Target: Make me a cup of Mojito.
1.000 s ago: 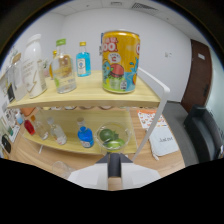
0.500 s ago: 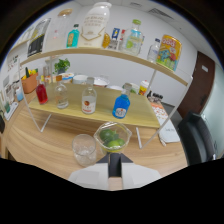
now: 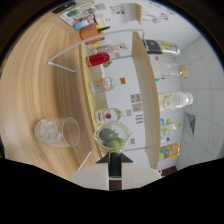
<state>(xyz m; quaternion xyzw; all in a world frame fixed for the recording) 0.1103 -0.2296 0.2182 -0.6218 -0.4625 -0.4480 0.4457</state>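
The claw (image 3: 114,172) shows only as a pale base, its fingers meeting at a dark seam; open or closed, I cannot tell. Just ahead sits a clear bowl of limes (image 3: 112,137) at the wooden bench (image 3: 40,85) edge, beside a clear glass of ice (image 3: 57,131); bottles (image 3: 107,116) line the shelf (image 3: 145,90) beyond

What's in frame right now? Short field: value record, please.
view: rolled sideways, shelf runs vertically
gripper: fingers close together, nothing between them
bowl: glass, holds green limes, just ahead of the gripper
glass: clear, ice inside, on the wooden table beside the bowl
lower shelf: row of bottles, one with red liquid
upper shelf: more bottles, a yellow can
far end: orange pot
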